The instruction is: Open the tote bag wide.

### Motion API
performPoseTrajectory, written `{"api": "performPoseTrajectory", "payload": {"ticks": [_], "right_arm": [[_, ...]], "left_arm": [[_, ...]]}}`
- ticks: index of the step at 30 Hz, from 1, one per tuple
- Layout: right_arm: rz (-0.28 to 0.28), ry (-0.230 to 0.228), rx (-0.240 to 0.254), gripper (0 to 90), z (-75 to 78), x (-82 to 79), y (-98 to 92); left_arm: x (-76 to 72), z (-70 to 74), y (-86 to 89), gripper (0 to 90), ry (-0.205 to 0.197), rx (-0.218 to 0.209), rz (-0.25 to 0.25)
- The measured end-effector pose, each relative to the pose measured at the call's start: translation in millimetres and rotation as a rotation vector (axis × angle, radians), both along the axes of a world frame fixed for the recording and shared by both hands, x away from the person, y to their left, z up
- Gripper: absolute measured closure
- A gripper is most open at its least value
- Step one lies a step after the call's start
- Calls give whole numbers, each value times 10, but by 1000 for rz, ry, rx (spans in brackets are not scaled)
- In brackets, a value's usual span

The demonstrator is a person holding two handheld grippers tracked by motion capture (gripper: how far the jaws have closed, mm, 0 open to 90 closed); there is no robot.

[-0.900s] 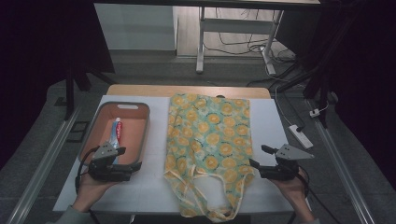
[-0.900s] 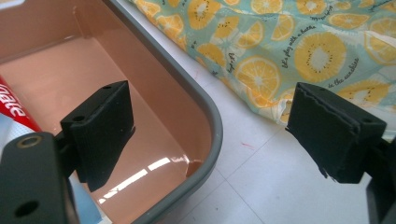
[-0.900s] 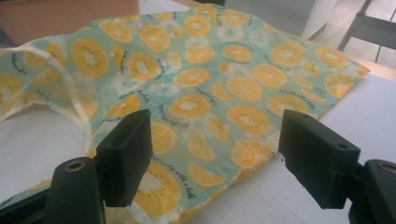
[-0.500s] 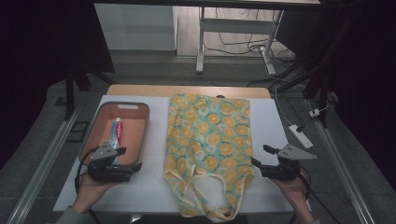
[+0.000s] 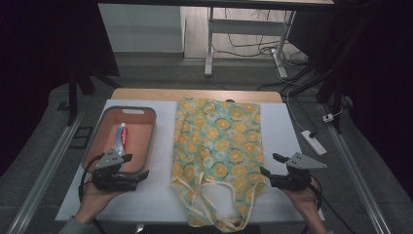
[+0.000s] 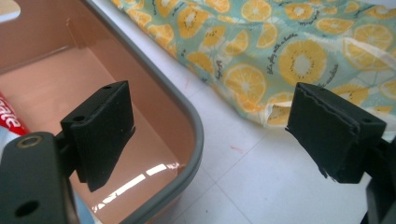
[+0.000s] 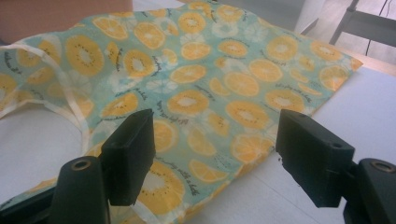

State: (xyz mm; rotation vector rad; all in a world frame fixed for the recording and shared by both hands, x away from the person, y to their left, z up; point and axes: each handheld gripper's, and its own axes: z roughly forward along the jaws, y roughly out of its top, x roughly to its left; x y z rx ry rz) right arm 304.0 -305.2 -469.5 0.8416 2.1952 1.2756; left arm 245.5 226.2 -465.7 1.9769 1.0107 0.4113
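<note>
A tote bag (image 5: 216,146) printed with orange slices lies flat in the middle of the white table, its handles (image 5: 214,207) looping toward the near edge. On the left stands a pink bin (image 5: 152,127) with a grey rim, holding a toothpaste tube (image 5: 122,139). My left gripper (image 5: 137,165) hovers open at the bin's near right corner, nothing between its jaws. In the left gripper view the left gripper (image 6: 210,126) straddles the bin's rim (image 6: 194,130), with the bag (image 6: 280,51) beyond. My right gripper (image 5: 269,164) stands open beside the bag's near right edge. The right gripper (image 7: 215,144) points across the bag (image 7: 201,70).
A white power strip (image 5: 311,141) lies on the floor to the right of the table. A metal desk frame (image 5: 210,44) stands beyond the far edge. Bare white tabletop (image 5: 156,200) lies between the bin and the bag's handles.
</note>
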Motion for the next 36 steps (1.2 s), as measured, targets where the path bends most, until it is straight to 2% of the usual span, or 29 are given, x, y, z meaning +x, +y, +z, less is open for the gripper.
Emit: {"api": "performPoseTrajectory", "payload": {"ticks": [7, 19, 25, 31, 36], "right_arm": [[8, 0, 0, 283, -3, 6, 21], [8, 8, 5, 284, -17, 0, 31], [6, 15, 14, 284, -33, -15, 12], [14, 12, 11, 285, -32, -24, 29], [15, 23, 2, 285, -54, -19, 45]], "left_arm": [[26, 29, -168, 149, 1, 36, -48], [143, 103, -659, 149, 11, 87, -171], [234, 142, -921, 146, 25, 89, -226], [325, 143, -1137, 138, 40, 114, -273], [411, 132, -1323, 133, 56, 105, -312]]}}
